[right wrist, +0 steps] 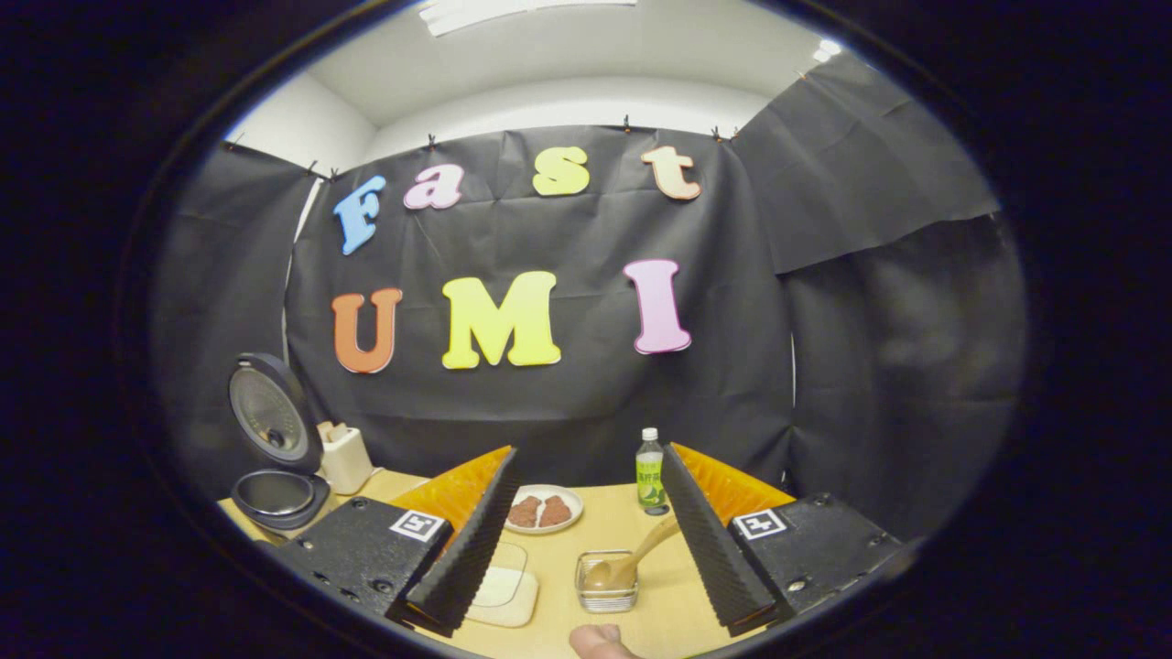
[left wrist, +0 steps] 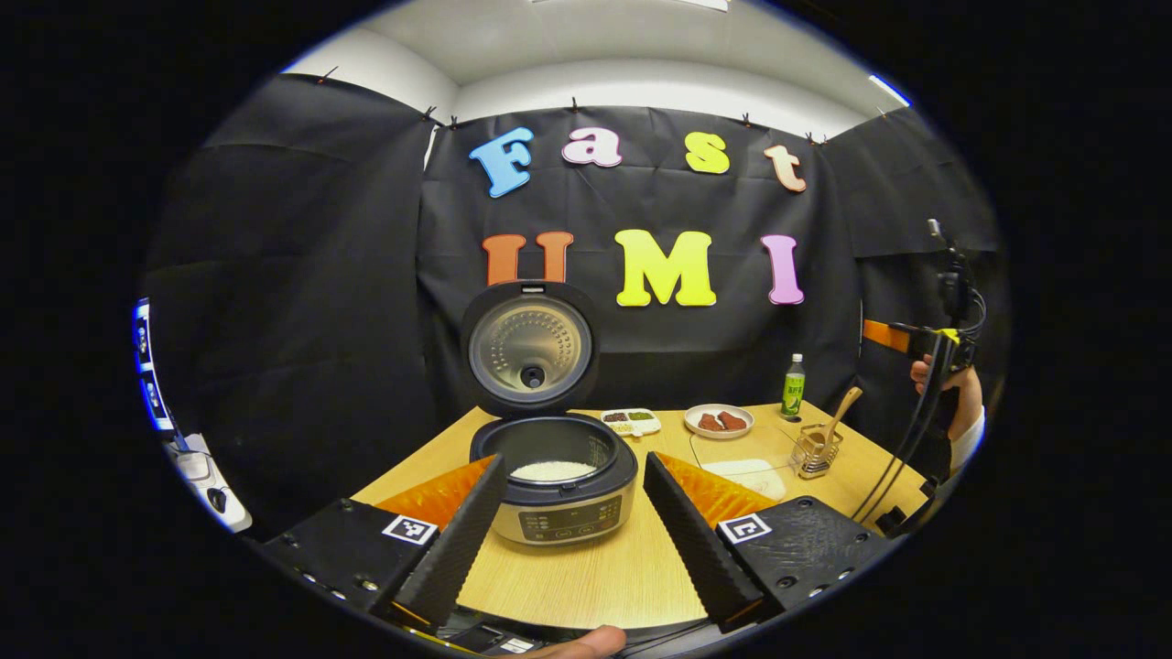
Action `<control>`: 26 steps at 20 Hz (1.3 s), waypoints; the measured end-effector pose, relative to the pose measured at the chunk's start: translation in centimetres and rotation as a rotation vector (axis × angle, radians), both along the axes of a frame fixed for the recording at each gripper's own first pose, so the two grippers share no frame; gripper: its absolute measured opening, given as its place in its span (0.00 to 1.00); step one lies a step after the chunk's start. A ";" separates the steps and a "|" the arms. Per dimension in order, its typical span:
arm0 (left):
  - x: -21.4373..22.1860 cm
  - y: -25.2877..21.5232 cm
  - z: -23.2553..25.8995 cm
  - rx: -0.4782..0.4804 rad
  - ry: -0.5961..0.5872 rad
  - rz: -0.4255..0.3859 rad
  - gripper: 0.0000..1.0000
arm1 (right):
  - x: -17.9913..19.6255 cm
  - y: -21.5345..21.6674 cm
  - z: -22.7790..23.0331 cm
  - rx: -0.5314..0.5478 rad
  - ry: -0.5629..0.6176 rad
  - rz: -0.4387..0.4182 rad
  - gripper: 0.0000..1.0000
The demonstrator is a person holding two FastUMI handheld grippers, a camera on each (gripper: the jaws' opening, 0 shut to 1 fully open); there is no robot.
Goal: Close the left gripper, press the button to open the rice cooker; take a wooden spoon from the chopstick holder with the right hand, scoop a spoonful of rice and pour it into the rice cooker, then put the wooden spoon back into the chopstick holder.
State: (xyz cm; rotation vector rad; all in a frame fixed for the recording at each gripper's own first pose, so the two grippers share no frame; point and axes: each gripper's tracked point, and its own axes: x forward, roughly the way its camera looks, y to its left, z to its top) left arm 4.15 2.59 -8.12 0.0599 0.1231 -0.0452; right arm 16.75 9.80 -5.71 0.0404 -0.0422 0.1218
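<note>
The rice cooker (left wrist: 558,490) stands with its lid (left wrist: 531,348) raised and white rice in its pot. My left gripper (left wrist: 575,458) is open, its fingers spread on either side of the cooker and short of it. The wooden spoon (right wrist: 641,547) leans in the wire chopstick holder (right wrist: 606,584), bowl end down. My right gripper (right wrist: 591,450) is open above and just behind the holder, touching nothing. In the left gripper view a hand holds the right gripper (left wrist: 948,339) high at the right, above the holder (left wrist: 813,450). A clear tray of rice (right wrist: 502,584) lies left of the holder.
A plate with red meat pieces (right wrist: 542,509) and a green bottle (right wrist: 649,469) stand at the back of the wooden table (left wrist: 586,572). A divided side dish (left wrist: 632,421) sits behind the cooker. A pale box (right wrist: 343,458) stands beside the cooker. Cables hang at the right edge.
</note>
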 end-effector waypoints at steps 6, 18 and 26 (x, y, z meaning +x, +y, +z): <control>4.8 1.3 5.1 -0.009 -0.080 0.084 0.96 | -6.4 0.8 -1.2 -0.017 0.087 0.052 0.99; 16.1 3.4 16.9 -0.176 -0.233 0.128 0.94 | -14.6 3.1 -0.2 -0.041 -0.001 0.164 0.99; 26.5 5.2 13.1 -0.077 -0.125 0.173 0.94 | -14.7 1.2 -0.6 -0.007 -0.057 0.148 1.00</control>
